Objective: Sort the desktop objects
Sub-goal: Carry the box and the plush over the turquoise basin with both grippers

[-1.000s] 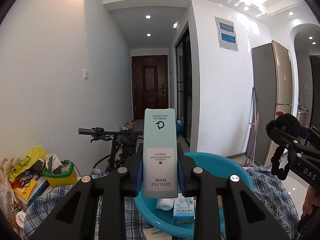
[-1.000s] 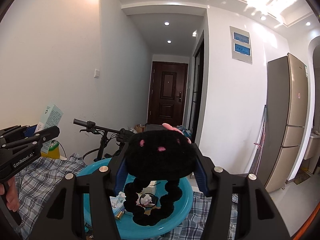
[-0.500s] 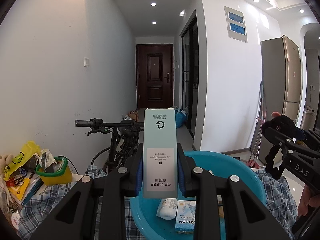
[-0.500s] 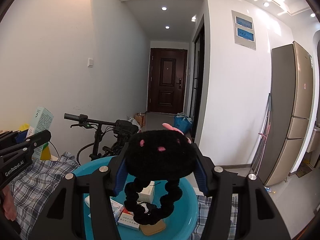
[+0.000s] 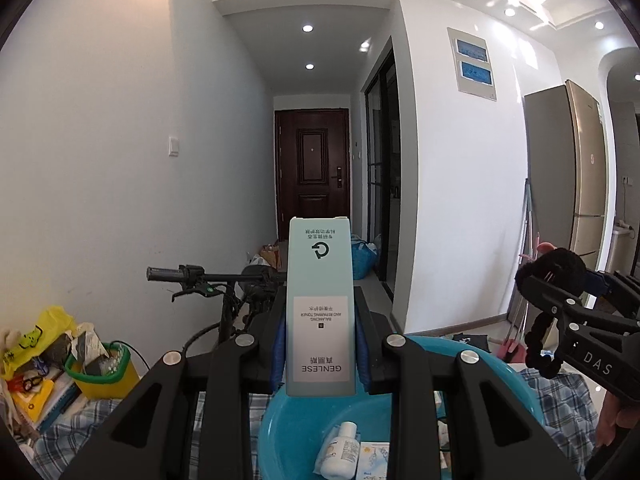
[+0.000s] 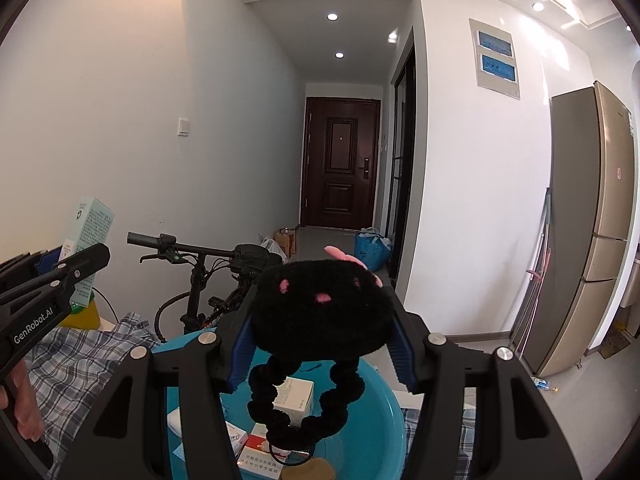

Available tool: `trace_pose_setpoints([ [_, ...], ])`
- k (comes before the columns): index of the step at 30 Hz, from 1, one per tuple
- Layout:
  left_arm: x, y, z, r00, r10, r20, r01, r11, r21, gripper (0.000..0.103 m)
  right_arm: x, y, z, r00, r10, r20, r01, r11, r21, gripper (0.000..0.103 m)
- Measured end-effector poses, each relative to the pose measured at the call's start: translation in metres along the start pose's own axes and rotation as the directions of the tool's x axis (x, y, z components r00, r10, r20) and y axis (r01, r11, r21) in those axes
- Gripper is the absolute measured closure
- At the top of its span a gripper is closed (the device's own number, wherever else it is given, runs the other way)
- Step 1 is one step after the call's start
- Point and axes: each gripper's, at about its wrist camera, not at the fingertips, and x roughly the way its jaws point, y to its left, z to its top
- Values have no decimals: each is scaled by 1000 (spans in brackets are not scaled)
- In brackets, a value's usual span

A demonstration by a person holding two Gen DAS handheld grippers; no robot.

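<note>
My left gripper [image 5: 320,344] is shut on a tall pale-green toner box [image 5: 320,300], held upright and upside down above the blue basin [image 5: 292,432]. The same box [image 6: 93,232] and left gripper show at the left of the right wrist view. My right gripper [image 6: 320,332] is shut on a black fuzzy hair tie with pink dots [image 6: 320,308]; its loop hangs over the basin [image 6: 380,400]. That hair tie [image 5: 552,268] also shows at the right edge of the left wrist view. Inside the basin lie a small white bottle [image 5: 338,450] and several small boxes [image 6: 294,394].
A checked cloth [image 6: 84,356] covers the table. At the left stand a yellow-green pot [image 5: 102,370] and a pile of bags and papers [image 5: 28,360]. A bicycle [image 6: 208,276] stands behind the table. Beyond lie a hallway, a dark door [image 5: 312,168] and a fridge [image 6: 588,232].
Both grippers have shifted level above the table, each keeping its hold. More of the basin's inside and its boxes now shows beneath them.
</note>
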Motion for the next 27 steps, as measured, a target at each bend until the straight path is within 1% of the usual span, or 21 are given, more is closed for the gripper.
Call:
trace_pose_setpoints([
  [2,6,0,4,1000,-19,-2,19,1000,-9,73,5,1,0,1000,-3,-7,3,1000,-13,47],
  [5,21,0,7,1000,-4,-20,3,1000,-30,73,13,-1,0,1000,0,-13,0,1000,-12,47],
  [9,52,1,4,994,-5,-109,-1,998,-59,73,26,-5,2,999,7,-47,-7,1000,3,47],
  [11,70,-2,1,982,10,-187,-18,999,-40,73,38,-7,4,994,19,-104,-19,1000,7,47],
  [12,82,-3,-2,968,26,-249,-36,999,-35,73,45,-6,5,989,27,-143,-27,1000,2,48],
  [13,93,-2,-5,951,21,-310,-36,998,-42,73,54,-4,5,981,32,-194,-35,999,-11,48],
  [14,101,-1,-9,935,-2,-355,-21,998,-61,73,62,-2,4,970,30,-242,-37,999,-26,48],
  [16,115,-1,-16,906,5,-424,-33,998,-59,73,78,-1,1,941,33,-336,-43,999,-22,51],
  [17,121,-1,-20,889,-2,-457,-29,998,-60,73,86,-2,0,923,45,-381,-51,999,-3,51],
  [18,128,-1,-23,869,-8,-496,-23,998,-57,73,92,-2,-2,905,55,-423,-56,998,11,51],
  [19,134,-2,-26,847,-11,-531,-19,999,-51,73,97,-2,-4,891,62,-450,-59,998,19,51],
  [21,146,-2,-33,798,-15,-602,-15,999,-45,73,106,-2,-8,871,54,-488,-52,999,18,52],
  [23,155,-2,-39,759,-30,-651,-5,999,-52,73,113,0,-11,856,38,-516,-45,999,-1,53],
  [24,158,-2,-41,742,-23,-670,-10,999,-45,73,115,0,-13,848,42,-528,-50,999,-2,53],
  [27,162,-4,-47,724,-32,-689,-11,998,-57,73,124,-6,-17,821,91,-564,-65,996,65,54],
])
